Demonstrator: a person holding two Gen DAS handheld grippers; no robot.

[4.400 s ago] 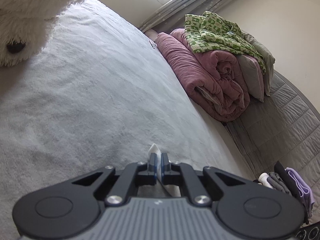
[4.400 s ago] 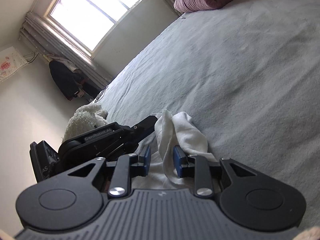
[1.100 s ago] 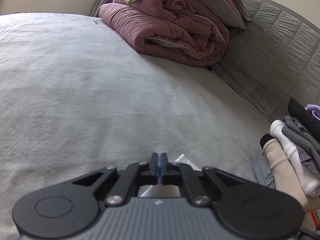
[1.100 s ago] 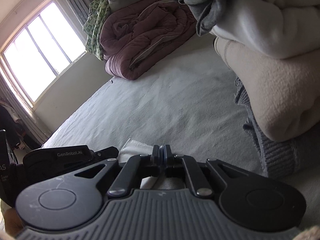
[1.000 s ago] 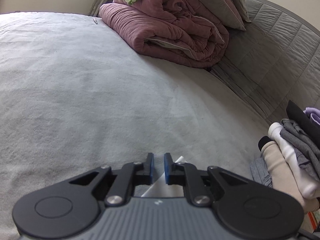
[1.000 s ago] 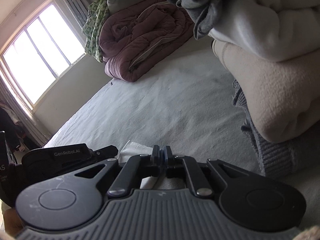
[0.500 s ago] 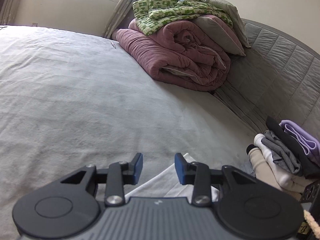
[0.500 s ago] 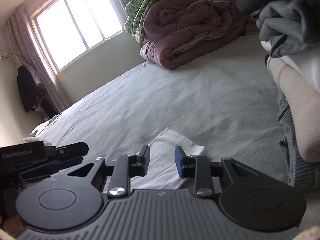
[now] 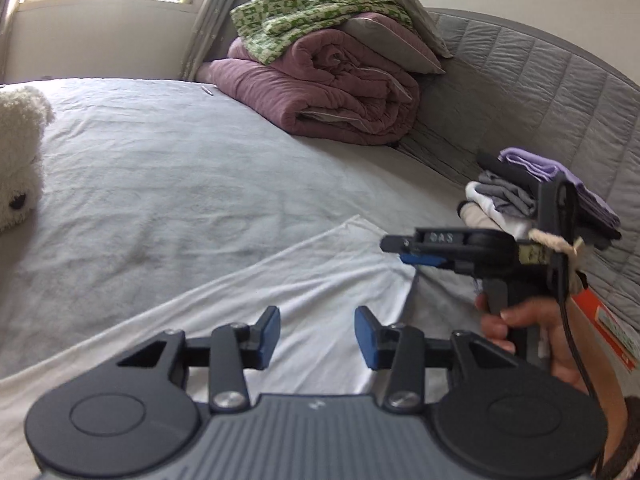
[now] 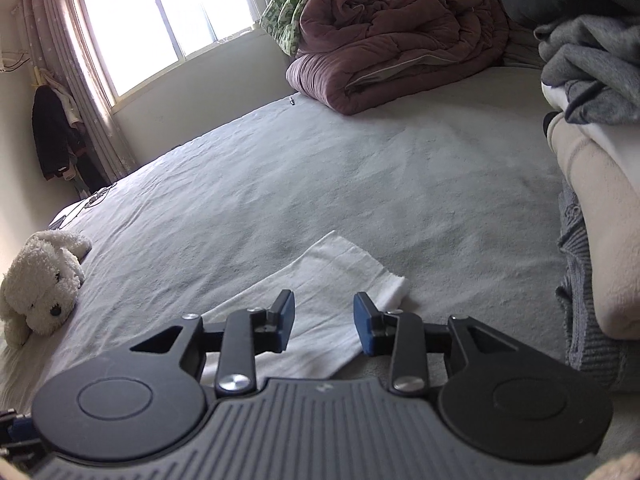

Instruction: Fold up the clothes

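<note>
Now both tongs (image 9: 316, 334) (image 10: 324, 322) just opened, empty, white garment (image 9: 320, 280) flat, clothes stack (image 10: 592, 208) beside its edge, bare bedsheet (image 10: 320, 168) beyond

Daylight pours through the large bright window (image 10: 168, 28), blown out to plain white in the right wrist view, and again at the upper left corner of the left wrist view. It falls softly across the pale grey bed sheet (image 10: 320, 184), leaving only faint shadows. Both views bulge with fisheye distortion and darken at the corners. The black handheld right gripper (image 9: 404, 251) looks slightly motion-blurred in the left wrist view; the rest is fairly sharp.
</note>
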